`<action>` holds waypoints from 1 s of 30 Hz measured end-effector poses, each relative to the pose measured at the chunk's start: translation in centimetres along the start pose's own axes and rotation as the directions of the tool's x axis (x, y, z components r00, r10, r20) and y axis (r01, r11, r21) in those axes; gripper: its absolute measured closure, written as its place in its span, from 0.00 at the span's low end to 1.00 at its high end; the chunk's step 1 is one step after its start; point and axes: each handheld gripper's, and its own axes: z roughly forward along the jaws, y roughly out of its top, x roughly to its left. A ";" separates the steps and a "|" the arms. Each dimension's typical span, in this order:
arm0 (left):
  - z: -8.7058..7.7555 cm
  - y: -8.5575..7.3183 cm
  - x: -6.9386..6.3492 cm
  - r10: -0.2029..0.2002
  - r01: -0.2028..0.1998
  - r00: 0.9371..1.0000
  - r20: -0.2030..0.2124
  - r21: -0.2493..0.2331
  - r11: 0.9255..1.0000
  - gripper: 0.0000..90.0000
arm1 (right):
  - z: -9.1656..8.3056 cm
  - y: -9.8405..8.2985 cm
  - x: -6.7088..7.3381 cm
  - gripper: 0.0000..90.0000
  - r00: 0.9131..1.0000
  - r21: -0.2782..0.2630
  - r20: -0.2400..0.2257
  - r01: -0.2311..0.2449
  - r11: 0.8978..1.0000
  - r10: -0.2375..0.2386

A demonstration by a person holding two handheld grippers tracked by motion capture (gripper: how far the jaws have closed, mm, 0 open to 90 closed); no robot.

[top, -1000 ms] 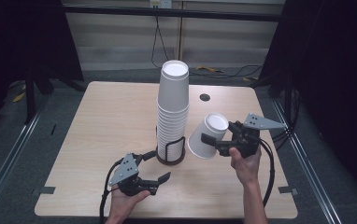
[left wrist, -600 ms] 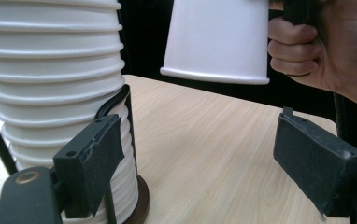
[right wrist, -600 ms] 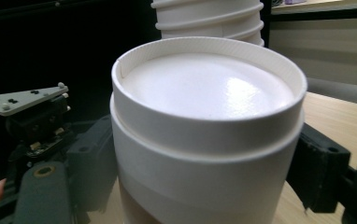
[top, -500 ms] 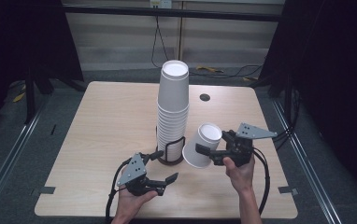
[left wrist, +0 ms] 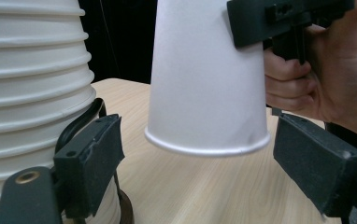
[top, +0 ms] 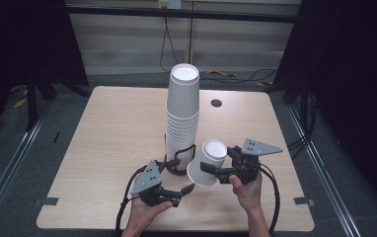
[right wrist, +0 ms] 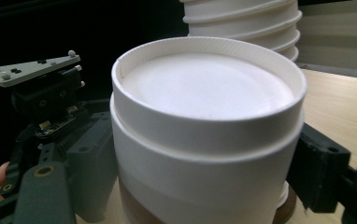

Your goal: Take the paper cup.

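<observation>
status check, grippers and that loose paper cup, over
Right gripper shut on upside-down paper cup, above the table. Left gripper open, empty, under the cup. Cup stack close beside.

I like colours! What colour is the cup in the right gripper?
White, clearest in the left gripper view: the cup.

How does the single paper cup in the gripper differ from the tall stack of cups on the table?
The single cup hangs tilted in the air, clamped in the right gripper; the stack stands upright on the table. The single cup is alone; the stack is many cups nested. Both are white paper, bottoms up.
</observation>
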 end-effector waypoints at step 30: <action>2.1 -0.7 -0.1 -0.015 0.014 0.998 0.057 0.017 1.000 0.09 | 2.5 -1.4 1.4 0.24 0.995 0.007 -0.093 -0.020 1.000 0.020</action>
